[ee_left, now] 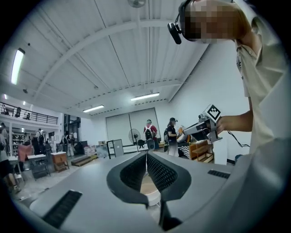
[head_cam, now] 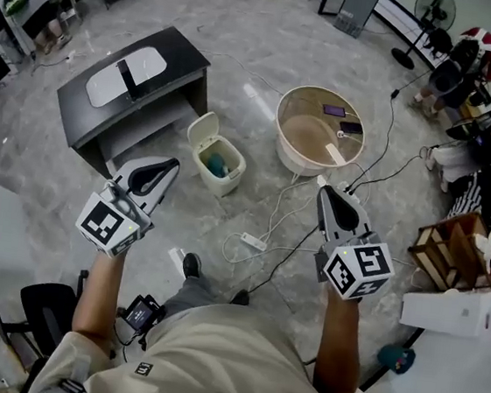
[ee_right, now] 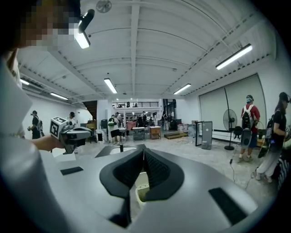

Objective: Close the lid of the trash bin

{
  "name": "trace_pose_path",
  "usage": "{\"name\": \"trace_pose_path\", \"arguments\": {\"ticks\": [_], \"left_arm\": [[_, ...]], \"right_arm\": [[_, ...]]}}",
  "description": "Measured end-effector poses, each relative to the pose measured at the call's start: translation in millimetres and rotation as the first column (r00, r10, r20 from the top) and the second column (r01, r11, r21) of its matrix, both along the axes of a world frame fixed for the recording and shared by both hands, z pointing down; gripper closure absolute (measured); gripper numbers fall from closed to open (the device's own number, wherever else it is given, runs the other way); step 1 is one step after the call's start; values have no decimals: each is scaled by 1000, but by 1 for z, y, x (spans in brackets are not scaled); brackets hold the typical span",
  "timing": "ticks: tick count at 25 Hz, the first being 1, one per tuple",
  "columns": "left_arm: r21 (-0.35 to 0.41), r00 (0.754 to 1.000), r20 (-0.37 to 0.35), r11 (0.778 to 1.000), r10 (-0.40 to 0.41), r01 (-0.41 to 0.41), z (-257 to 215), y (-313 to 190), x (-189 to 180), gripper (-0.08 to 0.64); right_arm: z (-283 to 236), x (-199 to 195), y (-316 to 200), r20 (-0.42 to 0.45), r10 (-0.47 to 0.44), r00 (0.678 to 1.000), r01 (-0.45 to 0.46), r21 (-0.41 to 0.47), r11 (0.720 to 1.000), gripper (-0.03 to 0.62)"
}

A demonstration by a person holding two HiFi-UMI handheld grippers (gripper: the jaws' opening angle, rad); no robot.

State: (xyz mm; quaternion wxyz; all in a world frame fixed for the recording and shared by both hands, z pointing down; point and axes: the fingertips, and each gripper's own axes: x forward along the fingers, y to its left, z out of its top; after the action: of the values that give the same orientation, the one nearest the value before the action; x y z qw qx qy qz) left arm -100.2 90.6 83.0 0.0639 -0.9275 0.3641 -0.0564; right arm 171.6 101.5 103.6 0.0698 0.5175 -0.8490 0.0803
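Trash bin point(head_cam: 222, 169) with its lid point(head_cam: 203, 131) up
You see it cream-coloured, standing upright just ahead of your left gripper point(head_cam: 170, 167).

The right claw point(ee_right: 143, 153) hides most of the trash bin point(ee_right: 142, 188) (only a sliver shows below its jaws)
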Motion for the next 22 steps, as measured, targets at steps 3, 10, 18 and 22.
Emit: {"name": "trace_pose_path", "arguments": {"ticks": [3, 10, 18, 22], "left_arm": [[3, 998, -37, 998, 57, -57, 5, -28, -12, 538], [4, 990, -59, 992, 128, -128, 14, -82, -59, 538], [-7, 980, -92, 984, 176, -177, 26, -127, -87, 538], [-5, 977, -111, 983, 182, -184, 27, -142, -93, 538]], "right_arm": [[4, -13, -13, -21, 60, 998, -60, -5, 998, 566], [12, -71, -48, -37, 112, 993, -113, -11, 994, 566], [11, -98, -70, -80, 175, 981, -176, -13, 984, 566], [10, -103, -80, -102, 186, 977, -189, -16, 982, 566]]}}
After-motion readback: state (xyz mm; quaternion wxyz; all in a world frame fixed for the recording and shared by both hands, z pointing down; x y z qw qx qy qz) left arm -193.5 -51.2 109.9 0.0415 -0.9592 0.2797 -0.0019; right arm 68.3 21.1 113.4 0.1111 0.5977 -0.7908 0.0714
